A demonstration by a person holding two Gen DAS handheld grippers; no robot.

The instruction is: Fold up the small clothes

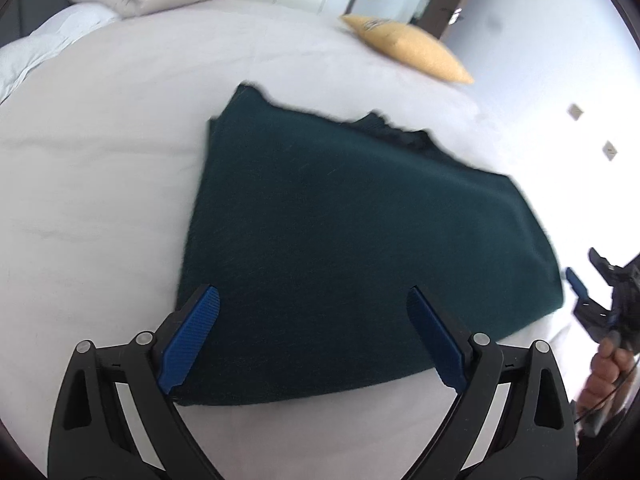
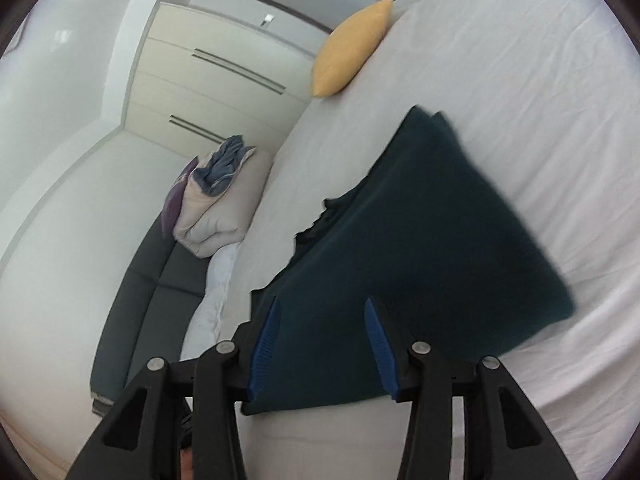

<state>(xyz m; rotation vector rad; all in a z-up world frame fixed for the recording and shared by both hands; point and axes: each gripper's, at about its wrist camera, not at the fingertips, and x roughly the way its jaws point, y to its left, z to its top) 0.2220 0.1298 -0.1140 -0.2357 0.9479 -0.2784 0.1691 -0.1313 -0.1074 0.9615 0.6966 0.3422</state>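
A: Dark green garment lying flat on the white bed, already folded over on itself at least once, layered edges showing along the far side.

B: Looks partway done, then. Probably another fold or a final smoothing left; hard to say how many layers from here.

A: Left claw standing wide apart over the near edge of the cloth, nothing pinched between the blue pads.

B: Right claw also apart, hovering above the near corner of the garment, no fabric caught in it. Seen from the left wrist too, off beyond the cloth's right edge, held in a hand.

A: Any labels or writing?

B: None readable. A dark mark on the yellow cushion at the far edge of the bed, too blurred to make out. Nothing on the garment itself.

A: Rolled bedding piled well apart from the cloth, off the bed's side.
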